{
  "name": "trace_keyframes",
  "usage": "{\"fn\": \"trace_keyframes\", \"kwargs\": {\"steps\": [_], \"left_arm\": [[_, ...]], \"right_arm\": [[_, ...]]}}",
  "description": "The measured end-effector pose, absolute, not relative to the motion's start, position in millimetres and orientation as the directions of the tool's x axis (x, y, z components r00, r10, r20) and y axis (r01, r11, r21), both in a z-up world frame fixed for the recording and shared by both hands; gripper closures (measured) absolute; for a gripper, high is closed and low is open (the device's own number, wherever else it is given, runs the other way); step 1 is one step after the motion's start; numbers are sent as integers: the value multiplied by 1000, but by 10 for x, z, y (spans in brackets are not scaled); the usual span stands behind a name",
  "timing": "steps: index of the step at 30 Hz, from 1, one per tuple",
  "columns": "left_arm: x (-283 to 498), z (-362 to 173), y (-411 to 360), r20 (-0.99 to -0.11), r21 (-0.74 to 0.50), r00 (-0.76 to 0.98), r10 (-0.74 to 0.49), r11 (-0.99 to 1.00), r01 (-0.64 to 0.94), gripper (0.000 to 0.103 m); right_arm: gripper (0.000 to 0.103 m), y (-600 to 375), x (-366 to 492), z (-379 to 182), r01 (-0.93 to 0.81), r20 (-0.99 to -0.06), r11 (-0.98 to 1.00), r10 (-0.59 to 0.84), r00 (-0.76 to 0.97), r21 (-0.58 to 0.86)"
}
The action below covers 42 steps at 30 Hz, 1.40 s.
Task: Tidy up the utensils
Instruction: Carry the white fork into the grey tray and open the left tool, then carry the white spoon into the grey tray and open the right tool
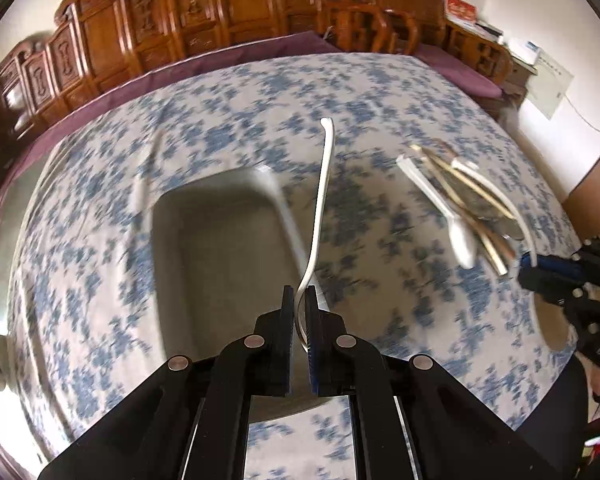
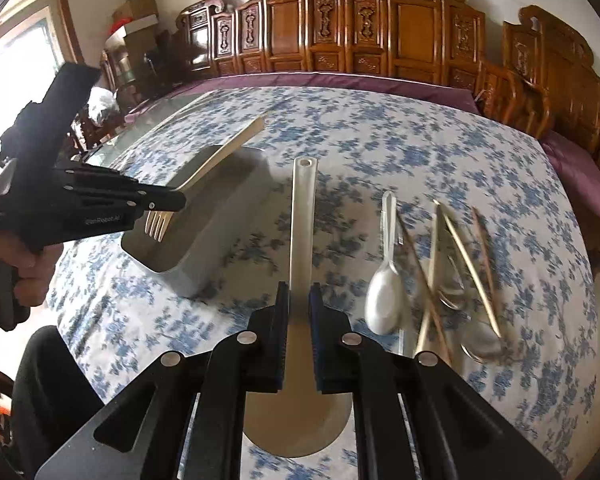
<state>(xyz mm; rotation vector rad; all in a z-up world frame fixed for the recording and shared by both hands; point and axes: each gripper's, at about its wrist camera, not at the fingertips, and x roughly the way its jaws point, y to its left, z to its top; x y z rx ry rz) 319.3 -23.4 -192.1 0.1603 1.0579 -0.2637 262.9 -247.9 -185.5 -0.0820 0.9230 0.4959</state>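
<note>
My left gripper (image 1: 299, 294) is shut on a pale fork (image 1: 324, 184), seen edge-on with its handle pointing away. It hangs over the right rim of a grey rectangular bin (image 1: 204, 264). In the right wrist view the left gripper (image 2: 176, 200) holds that fork (image 2: 158, 224) tines-down above the bin (image 2: 220, 240). My right gripper (image 2: 299, 292) is shut on a pale flat serving paddle (image 2: 302, 216), its round blade under the fingers. A pile of spoons (image 2: 384, 304) and chopsticks (image 2: 472, 276) lies on the cloth to its right.
A blue-flowered cloth (image 2: 380, 140) covers the table. Carved wooden chairs (image 2: 340, 36) line the far side behind a purple strip. A hand (image 2: 24, 264) holds the left tool. The right gripper (image 1: 526, 268) shows at the right edge, beside the utensil pile (image 1: 460, 208).
</note>
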Motion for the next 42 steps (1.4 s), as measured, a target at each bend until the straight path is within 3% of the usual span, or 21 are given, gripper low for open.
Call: {"fn": "trace_keyframes", "kwargs": {"steps": [10, 12, 14, 19, 27, 34, 36, 42], "left_arm": [[3247, -2169, 111, -893, -21, 433, -123, 972, 233, 98], [3255, -2205, 149, -899, -23, 421, -118, 974, 224, 85], [3246, -2196, 210, -895, -23, 430, -115, 976, 215, 78], [3164, -2094, 378, -885, -22, 451, -116, 978, 207, 70], [2945, -1973, 733, -862, -45, 492, -123, 985, 167, 47], [2840, -1917, 1037, -841, -56, 532, -103, 993, 104, 40], [2819, -1907, 1089, -832, -63, 544, -106, 993, 97, 30], [2772, -1923, 1190, -818, -53, 569, -86, 996, 73, 30]], "right_arm": [[91, -2101, 2773, -1829, -464, -785, 872, 393, 480, 153], [91, -2021, 2814, -1837, -467, -785, 870, 398, 474, 159], [91, -1930, 2857, -1852, -471, -786, 867, 404, 467, 165], [91, -1709, 2946, -1880, -481, -787, 858, 420, 452, 182], [91, -1312, 3059, -1941, -495, -790, 845, 439, 427, 202], [91, -1010, 3169, -2003, -492, -798, 845, 440, 413, 211], [91, -929, 3203, -2037, -488, -801, 846, 440, 406, 217], [91, -779, 3300, -2177, -467, -812, 856, 427, 399, 220]]}}
